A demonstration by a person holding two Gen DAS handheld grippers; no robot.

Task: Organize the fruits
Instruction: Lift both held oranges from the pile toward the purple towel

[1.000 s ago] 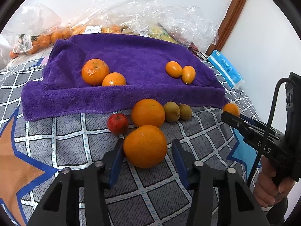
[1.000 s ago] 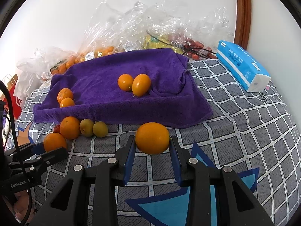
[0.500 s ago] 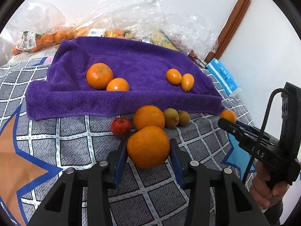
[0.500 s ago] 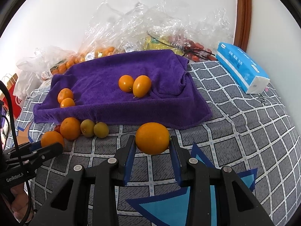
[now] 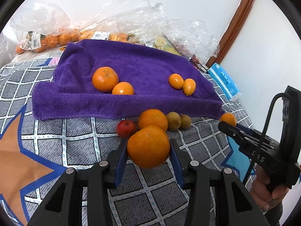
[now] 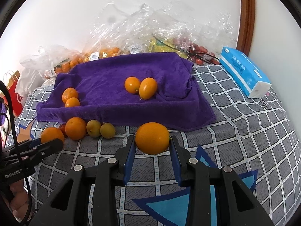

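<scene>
Grey checked bedding (image 5: 79, 131) with a purple towel (image 5: 131, 71) fills the left wrist view; low in the centre the left gripper (image 5: 148, 150) pinches a large orange (image 5: 148, 146) between its blue pads, both sides touching. Just above it lie another orange (image 5: 153, 118), a red fruit (image 5: 125, 128) and two green fruits (image 5: 178, 121). From the right wrist view, the right gripper (image 6: 152, 146) at lower centre clamps a smooth orange fruit (image 6: 152, 137) between its pads, near the towel's front edge; a blue tissue pack (image 6: 244, 73) lies at upper right.
</scene>
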